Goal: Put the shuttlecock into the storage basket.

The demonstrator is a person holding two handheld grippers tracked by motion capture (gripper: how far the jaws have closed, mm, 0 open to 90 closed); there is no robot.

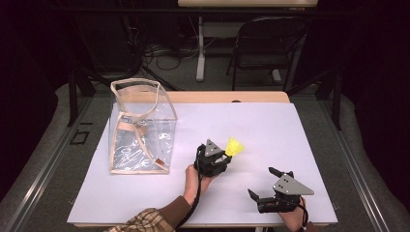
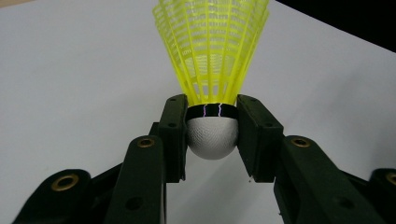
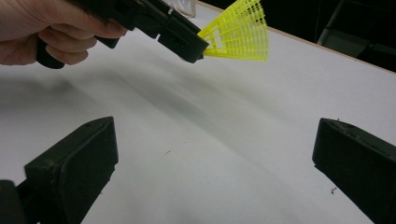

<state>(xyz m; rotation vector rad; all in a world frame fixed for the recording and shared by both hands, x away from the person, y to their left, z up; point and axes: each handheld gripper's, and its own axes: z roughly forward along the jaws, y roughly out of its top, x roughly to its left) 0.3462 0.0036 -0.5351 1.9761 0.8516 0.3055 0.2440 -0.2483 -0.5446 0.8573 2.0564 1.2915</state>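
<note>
- On the big white table [image 1: 270, 130]: a tall clear bag [image 1: 142, 126] with a tan rim, standing upright at the far left, mouth open to the top.
- To the left of the yellow shuttlecock [image 1: 234, 146] and well apart from it: that bag. Likely the place to drop it in, so a move left and up over the rim looks like the next step.
- Near the middle of the table: the left gripper [image 1: 223, 155], held in the left hand [image 1: 193, 180], lifted a bit off the white top.
- Clenched on the shuttlecock: both left jaws, one pad on each side of the round white nose [image 2: 212, 137], right at the black band.
- Straight out from the jaws: the long line of the shuttlecock, nose in the grip, yellow net skirt [image 2: 212, 46] fanning away from the gripper.
- In the high view: skirt pointing up and to the right, away from the bag.
- Much nearer the bag: the left gripper. Best hand for the job.
- Low at the near right edge: the right gripper [image 1: 263, 183], jaws wide apart, nothing between them, well apart from the shuttlecock.
- To watch for: the wide skirt catching the bag rim, so nose down first.
</note>
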